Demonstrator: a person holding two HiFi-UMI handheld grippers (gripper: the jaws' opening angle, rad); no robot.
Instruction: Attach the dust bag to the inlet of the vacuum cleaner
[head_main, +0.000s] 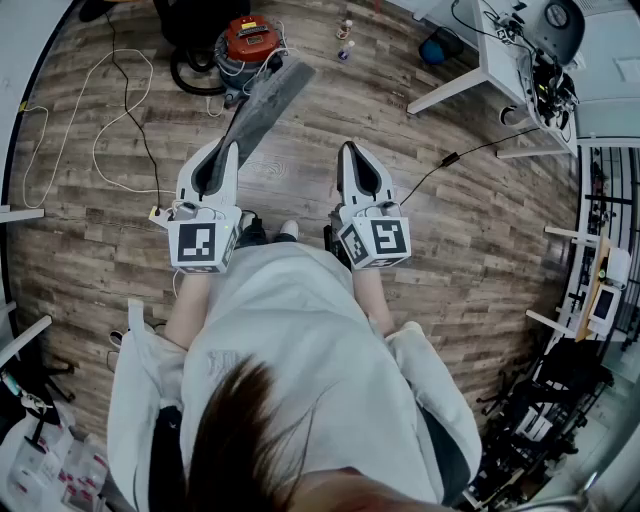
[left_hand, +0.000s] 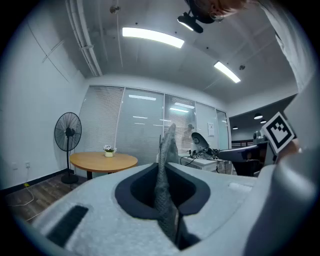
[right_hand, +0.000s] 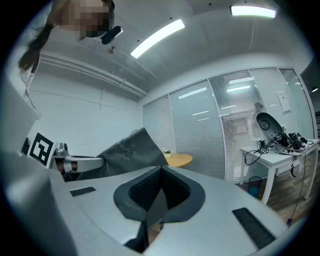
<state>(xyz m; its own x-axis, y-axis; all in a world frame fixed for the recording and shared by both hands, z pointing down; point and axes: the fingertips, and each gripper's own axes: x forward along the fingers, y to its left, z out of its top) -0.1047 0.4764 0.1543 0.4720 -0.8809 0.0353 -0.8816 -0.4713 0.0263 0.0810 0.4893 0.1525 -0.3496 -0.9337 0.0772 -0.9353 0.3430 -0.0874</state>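
A grey fabric dust bag (head_main: 262, 105) sticks out forward from my left gripper (head_main: 228, 152), which is shut on its near end. In the left gripper view the dust bag (left_hand: 166, 185) stands edge-on, pinched between the jaws of the left gripper (left_hand: 164, 167). The red-topped vacuum cleaner (head_main: 250, 42) stands on the floor beyond the bag's far end, with a black hose (head_main: 195, 78) beside it. My right gripper (head_main: 350, 152) is held level beside the left, shut and empty. In the right gripper view the right gripper (right_hand: 160, 169) has its pads together, with the dust bag (right_hand: 131, 152) off to its left.
A white cable (head_main: 100, 110) loops over the wood floor at the left. A white desk (head_main: 495, 65) with equipment stands at the far right, with a black cable (head_main: 450, 160) trailing from it. Ahead are a round wooden table (left_hand: 102, 161) and a standing fan (left_hand: 67, 132).
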